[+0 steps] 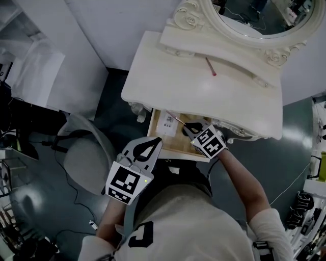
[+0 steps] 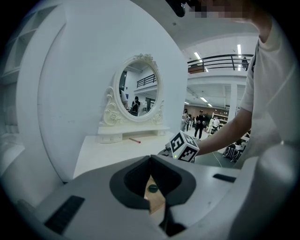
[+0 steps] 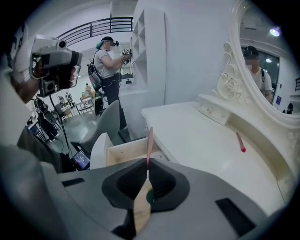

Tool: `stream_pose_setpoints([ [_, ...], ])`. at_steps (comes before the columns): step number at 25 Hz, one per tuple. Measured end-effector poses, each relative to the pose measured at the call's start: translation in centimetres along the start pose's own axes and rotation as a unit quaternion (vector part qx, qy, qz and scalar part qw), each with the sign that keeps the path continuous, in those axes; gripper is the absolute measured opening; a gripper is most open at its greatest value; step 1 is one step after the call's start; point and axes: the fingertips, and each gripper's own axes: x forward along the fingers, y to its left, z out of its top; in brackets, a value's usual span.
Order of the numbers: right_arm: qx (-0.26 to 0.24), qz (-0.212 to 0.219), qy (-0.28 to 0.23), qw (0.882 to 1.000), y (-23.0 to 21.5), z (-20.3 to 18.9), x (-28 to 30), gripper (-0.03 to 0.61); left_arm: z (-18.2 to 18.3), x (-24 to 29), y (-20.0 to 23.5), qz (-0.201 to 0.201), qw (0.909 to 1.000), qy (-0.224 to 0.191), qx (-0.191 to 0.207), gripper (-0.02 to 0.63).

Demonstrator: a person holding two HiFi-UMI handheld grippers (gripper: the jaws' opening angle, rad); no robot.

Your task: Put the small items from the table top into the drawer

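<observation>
Head view: a white dressing table (image 1: 204, 97) with an oval mirror (image 1: 265, 15) is seen from above, and an open wooden drawer (image 1: 179, 146) projects from beneath its front edge. The right gripper (image 1: 187, 127) is held over the drawer, beside a white packet (image 1: 167, 122) lying inside it. The left gripper (image 1: 157, 141) is positioned at the drawer's front edge. A grey chair (image 1: 84, 160) is seen to the left of the table.

Right gripper view: the jaws of the right gripper (image 3: 148, 161) are closed on a thin pink stick (image 3: 149, 140), which is clamped at its lower end and projects forward over the drawer (image 3: 124, 152). A second, red-tipped stick (image 3: 240, 141) is left lying on the table top (image 3: 197, 140), near the mirror base and well apart from the drawer.

Left gripper view: the jaws of the left gripper (image 2: 150, 159) are brought together at their tips, and nothing is gripped between them. The marker cube of the right gripper (image 2: 183, 146) is visible beyond them.
</observation>
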Motion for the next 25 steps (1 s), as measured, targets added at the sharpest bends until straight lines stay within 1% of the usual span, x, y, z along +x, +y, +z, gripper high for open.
stream_pose_setpoints([
  [7, 0.003, 0.022, 0.023, 0.999, 0.8, -1.7, 2.1, 0.035, -0.7, 0.1, 0.7, 0.010, 0.9999, 0.009, -0.010, 0.058],
  [15, 0.009, 0.044, 0.042, 0.998, 1.7, -3.2, 3.8, 0.035, -1.4, 0.4, 0.9, 0.018, 0.9996, 0.019, -0.014, 0.058],
  [20, 0.033, 0.066, 0.061, 0.995, 2.4, -4.6, 5.1, 0.035, -1.9, 0.5, 0.6, 0.017, 0.9994, 0.025, -0.018, 0.058],
  [25, 0.053, 0.074, 0.082, 0.992, 3.0, -6.5, 6.5, 0.035, -2.5, 1.0, 0.2, 0.013, 0.9992, 0.033, -0.019, 0.058],
])
